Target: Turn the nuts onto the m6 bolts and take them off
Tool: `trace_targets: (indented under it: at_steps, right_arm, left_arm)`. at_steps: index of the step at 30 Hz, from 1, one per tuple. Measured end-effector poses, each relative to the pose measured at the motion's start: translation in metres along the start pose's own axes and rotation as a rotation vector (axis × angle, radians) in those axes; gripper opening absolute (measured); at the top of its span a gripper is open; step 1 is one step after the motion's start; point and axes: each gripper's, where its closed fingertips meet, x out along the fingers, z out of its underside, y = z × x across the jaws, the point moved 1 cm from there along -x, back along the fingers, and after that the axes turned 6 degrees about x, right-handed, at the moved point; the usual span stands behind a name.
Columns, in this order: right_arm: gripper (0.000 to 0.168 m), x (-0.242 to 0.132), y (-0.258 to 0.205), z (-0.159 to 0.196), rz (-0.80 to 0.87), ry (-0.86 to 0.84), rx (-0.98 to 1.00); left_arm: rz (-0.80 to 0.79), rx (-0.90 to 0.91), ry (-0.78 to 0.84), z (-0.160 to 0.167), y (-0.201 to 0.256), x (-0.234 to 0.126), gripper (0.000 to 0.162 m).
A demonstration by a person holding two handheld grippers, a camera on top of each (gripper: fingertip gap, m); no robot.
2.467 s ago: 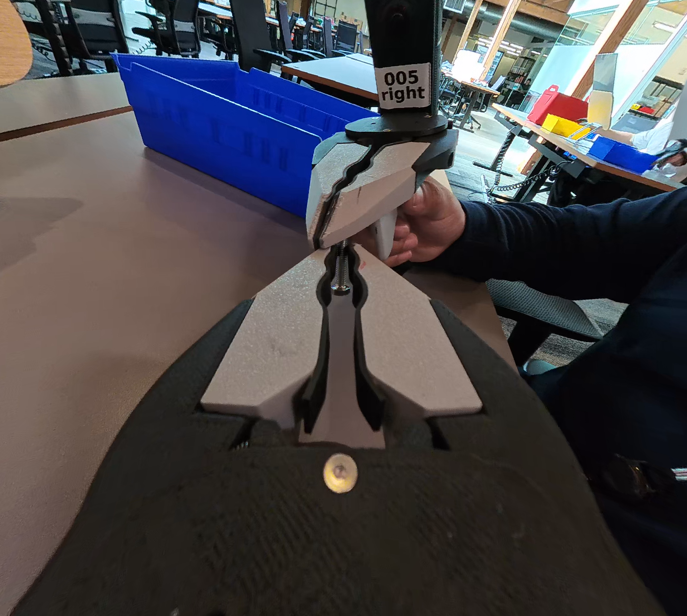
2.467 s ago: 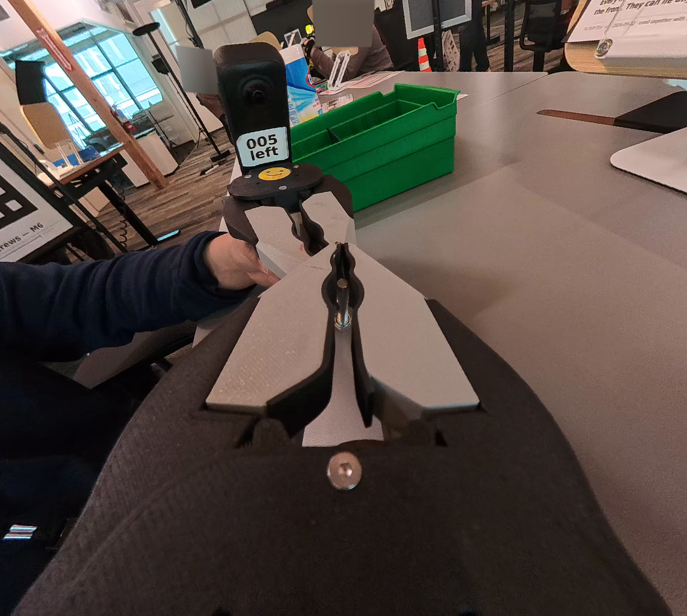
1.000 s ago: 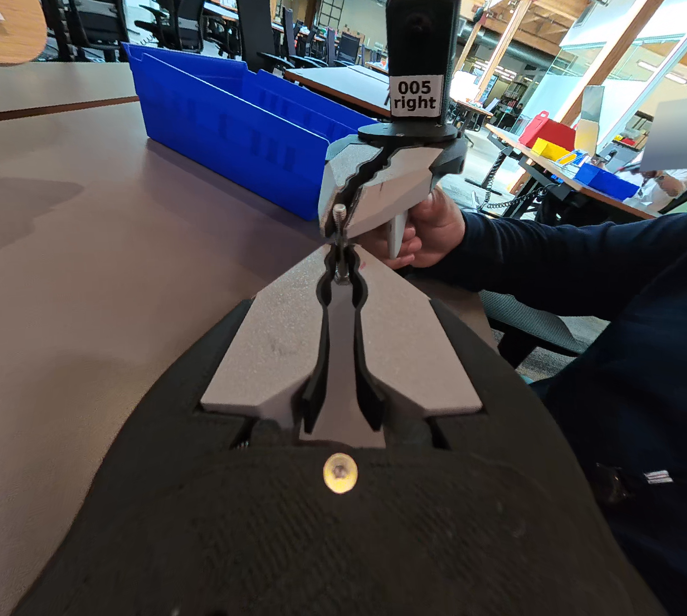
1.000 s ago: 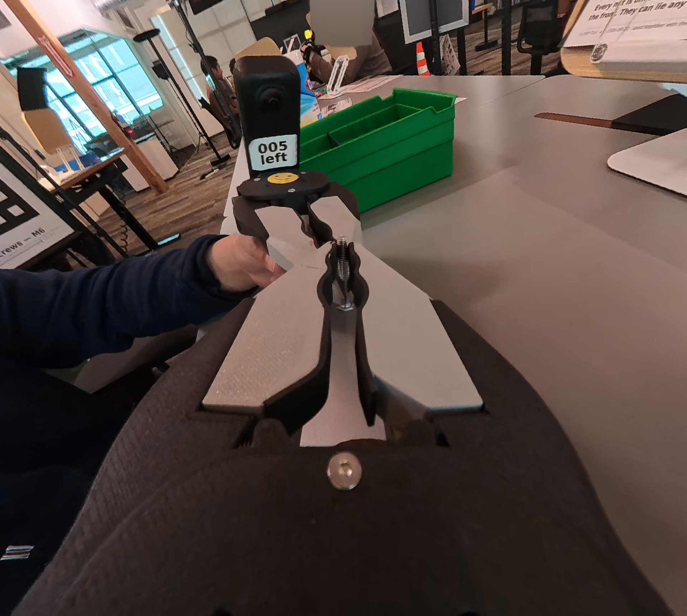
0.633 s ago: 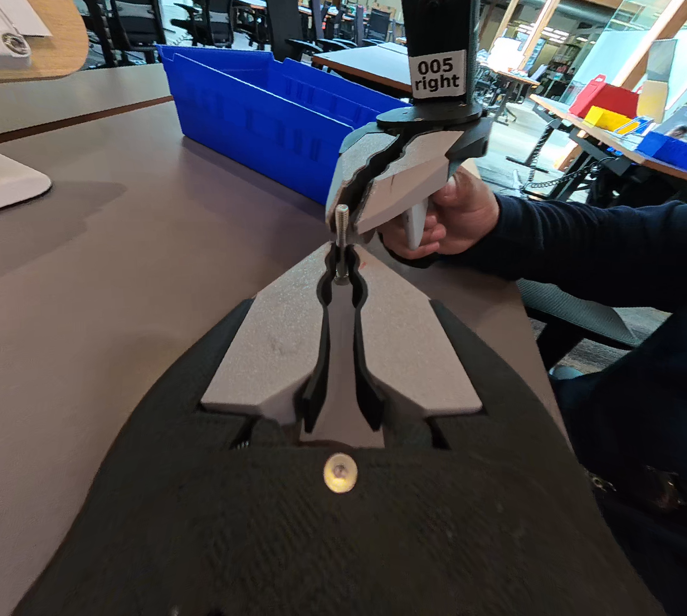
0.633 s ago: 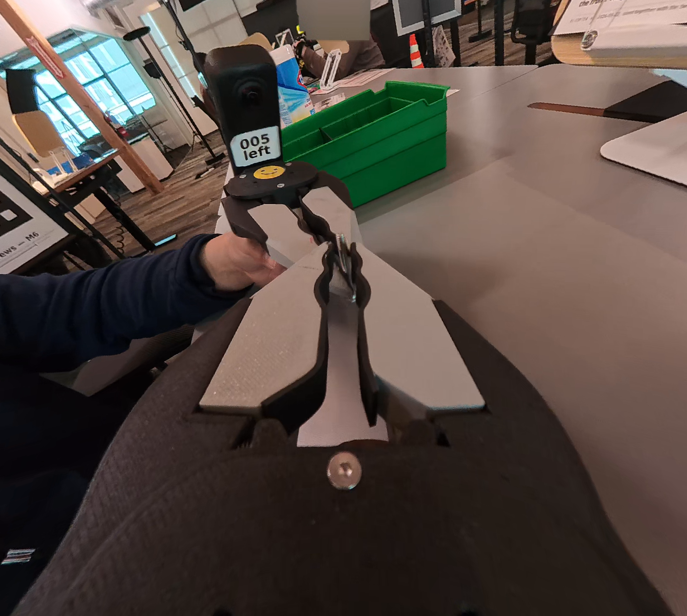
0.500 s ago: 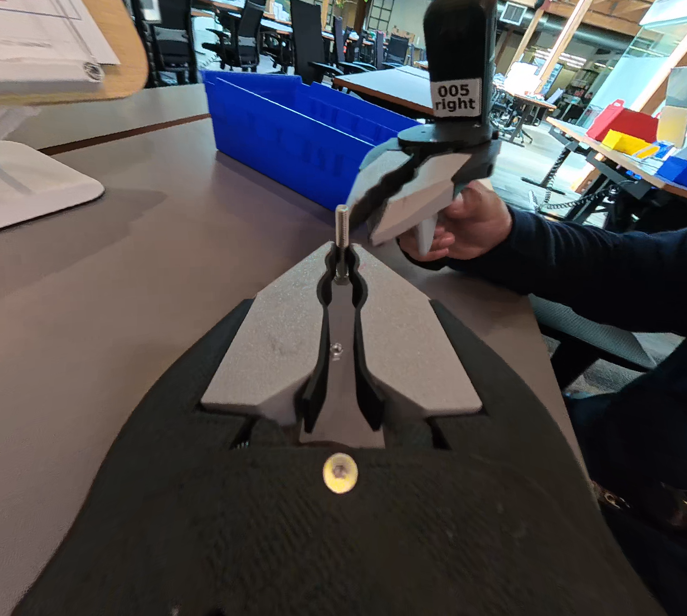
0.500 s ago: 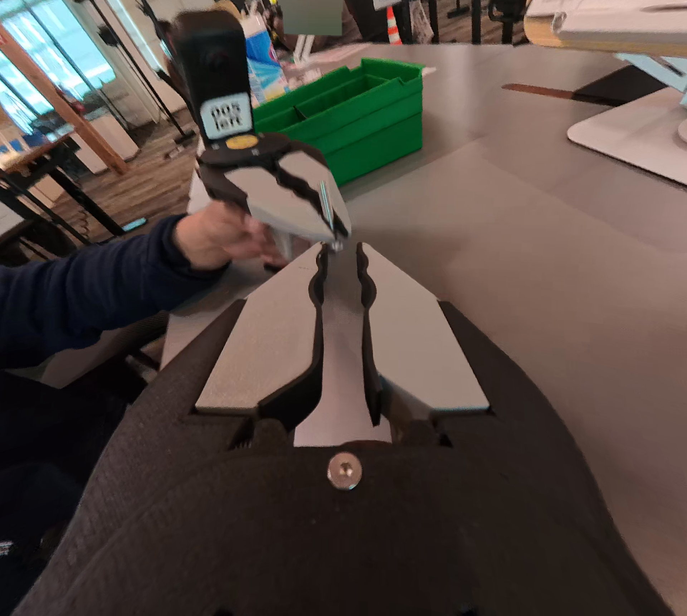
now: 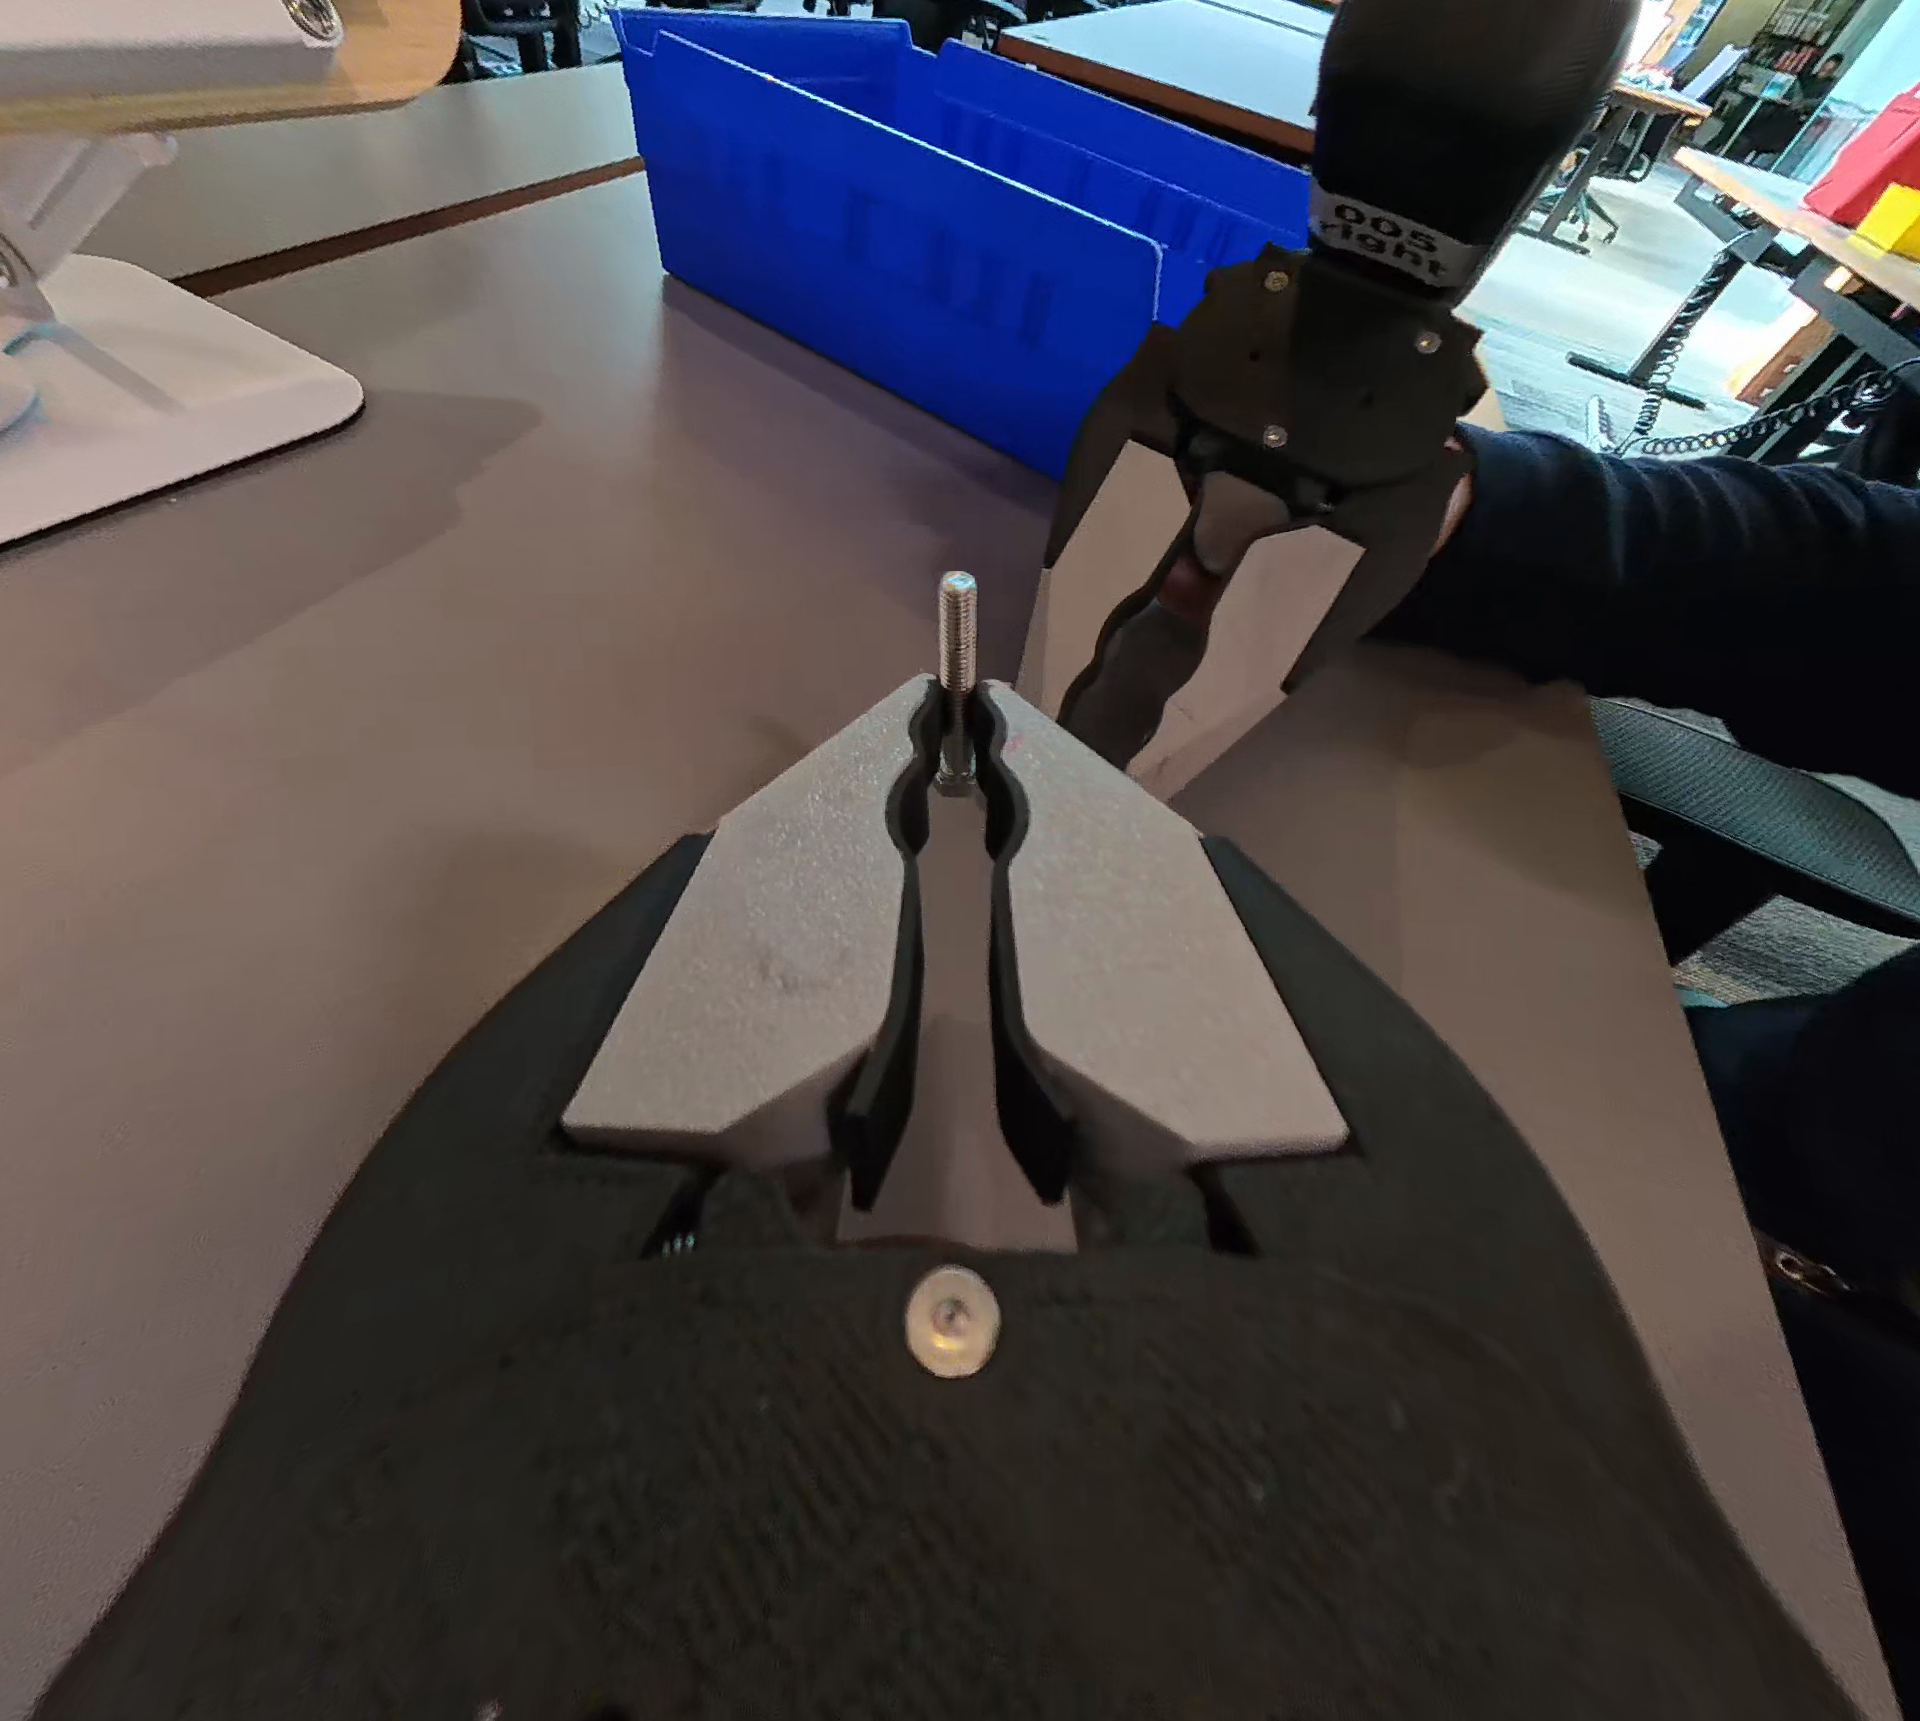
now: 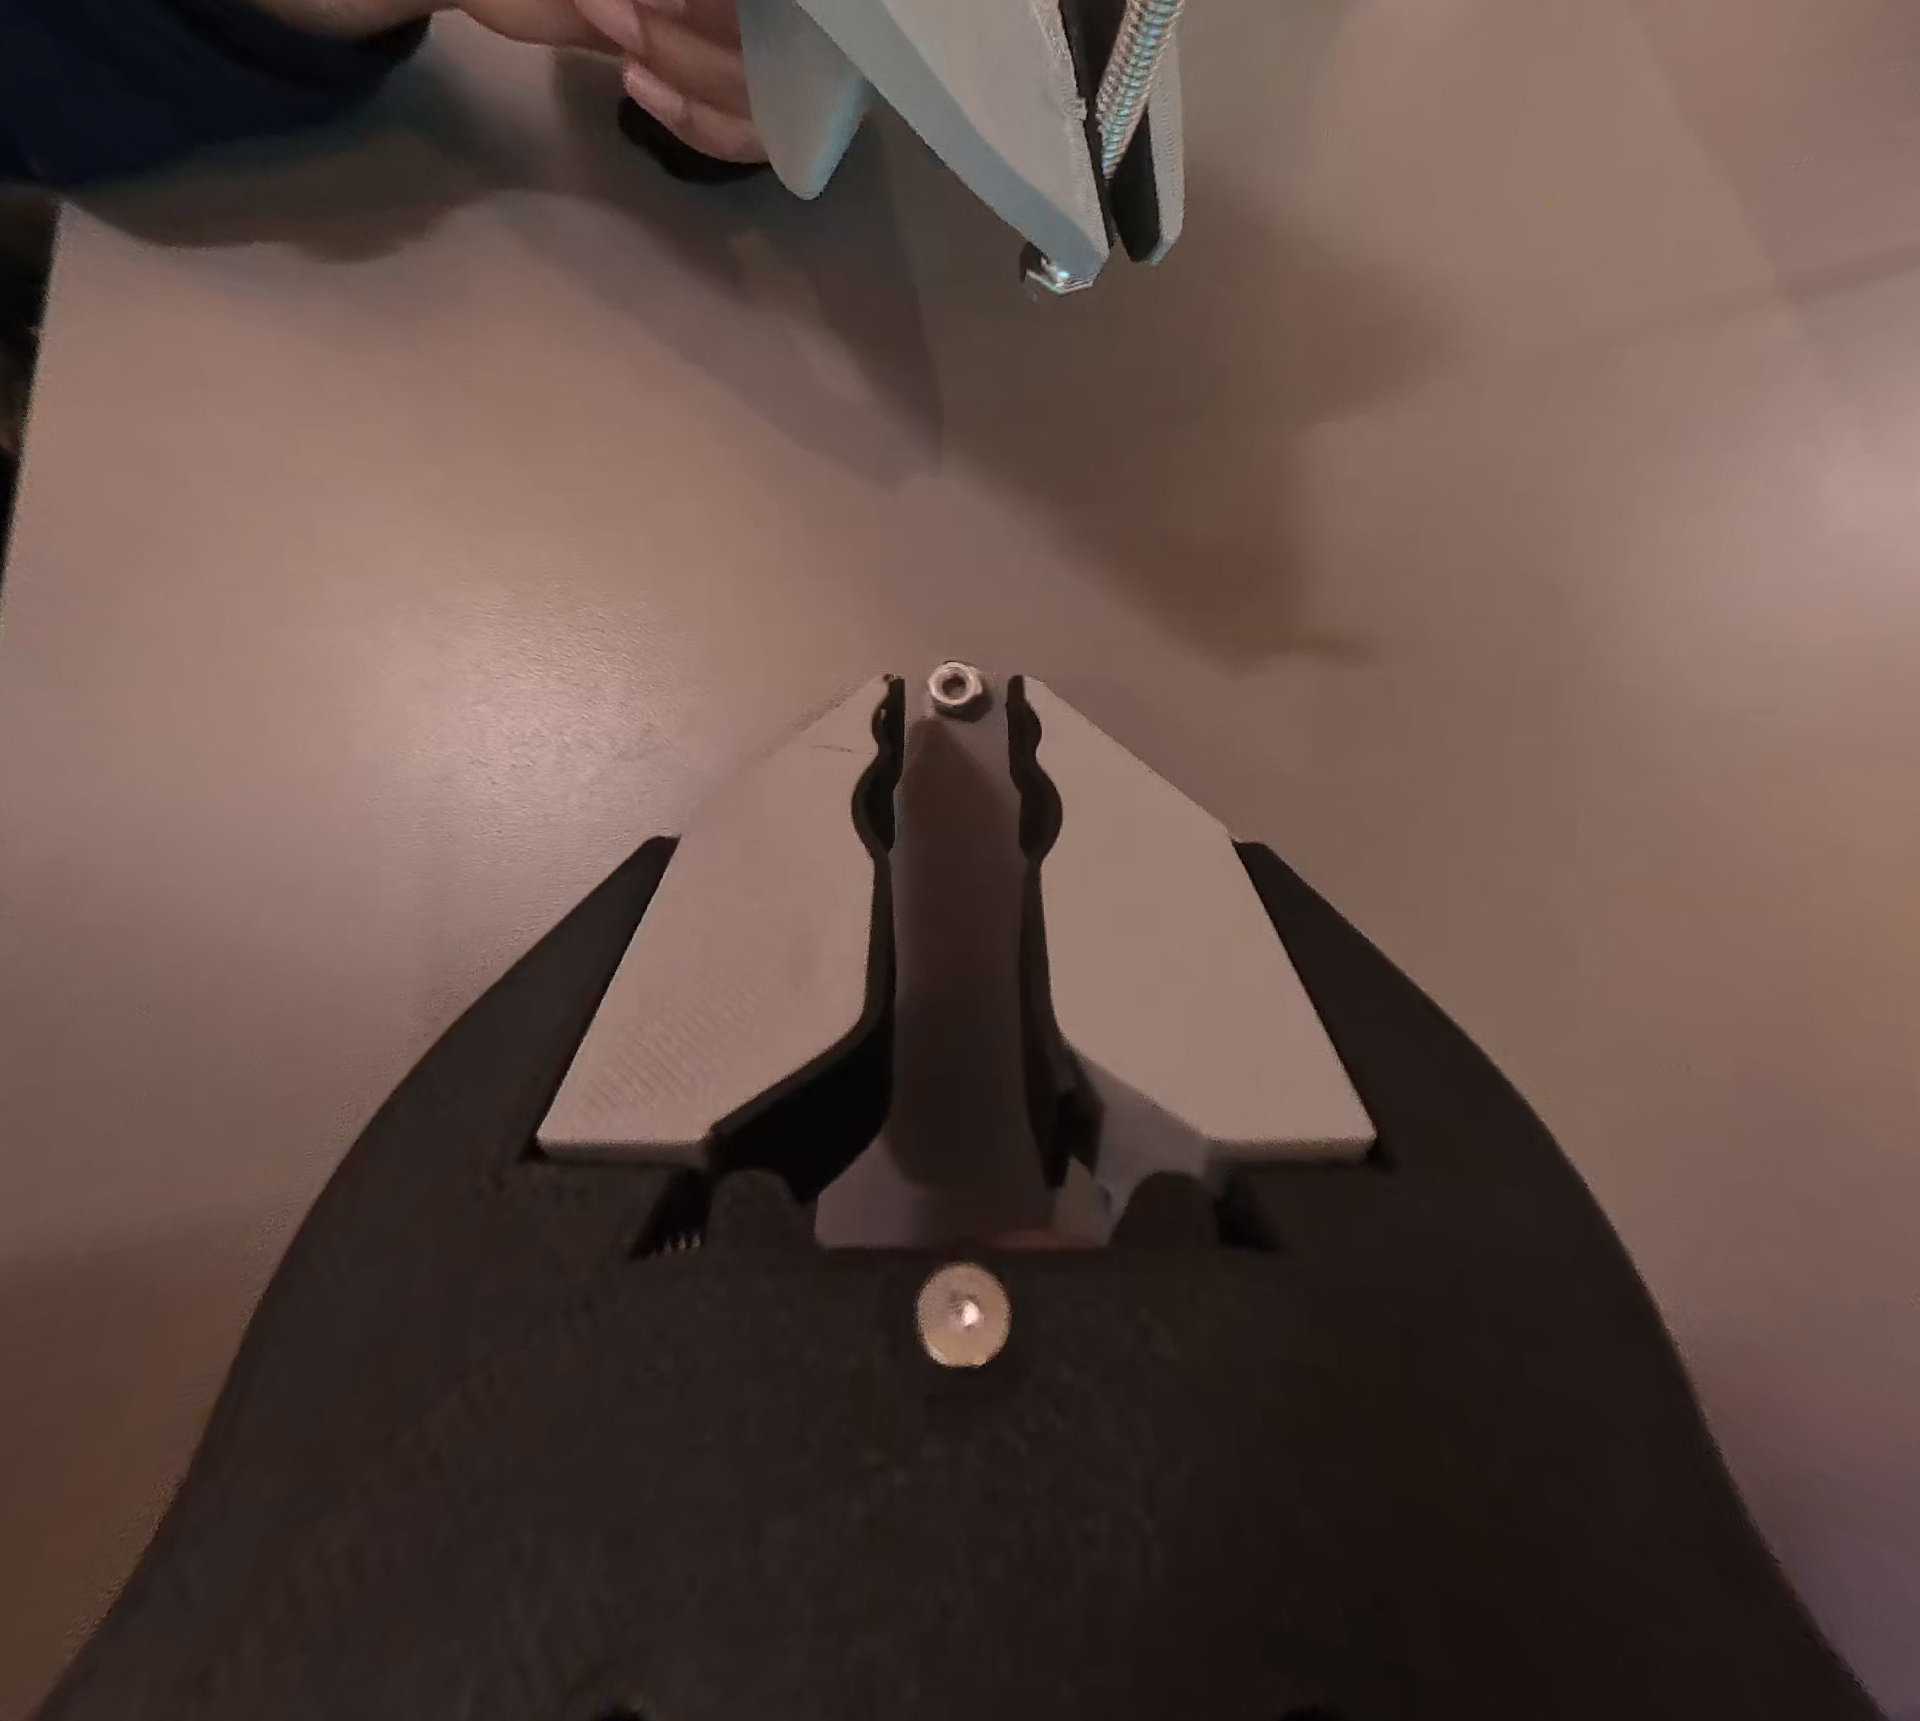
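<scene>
Left gripper (image 9: 954, 715) was clamped on the head end of a silver threaded M6 bolt (image 9: 955, 632), shaft poking out past the tips, likely kept there so the thread stayed free. Right gripper (image 10: 954, 697) pointed down at the grey tabletop (image 10: 416, 528) with jaws parted, a small silver hex nut (image 10: 956, 692) sitting between the tips, apparently on the table, not pinched. Nut looked off the bolt; blue plastic bin (image 9: 883, 237) stood behind.

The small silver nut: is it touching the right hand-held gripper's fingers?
Apart. The right wrist view shows the small silver nut on the table, gaps separating it from both fingers.
</scene>
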Motion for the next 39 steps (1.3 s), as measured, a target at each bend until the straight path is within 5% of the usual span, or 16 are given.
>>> trace_targets:
  at_steps: [1, 22, 39]
  right_arm:
    - [0.017, 0.001, 0.001, -0.001, -0.003, 0.001, -0.014]
    - [0.007, 0.007, -0.005, 0.004, -0.012, -0.042, -0.103]
    - [0.007, -0.047, -0.002, -0.054, -0.063, 0.313, 0.159]
  left_arm:
    - [0.008, -0.006, 0.002, 0.000, 0.001, 0.000, 0.003]
    - [0.018, -0.018, 0.030, -0.002, 0.001, -0.001, 0.004]
    - [-0.019, 0.095, 0.048, -0.006, 0.004, 0.003, 0.003]
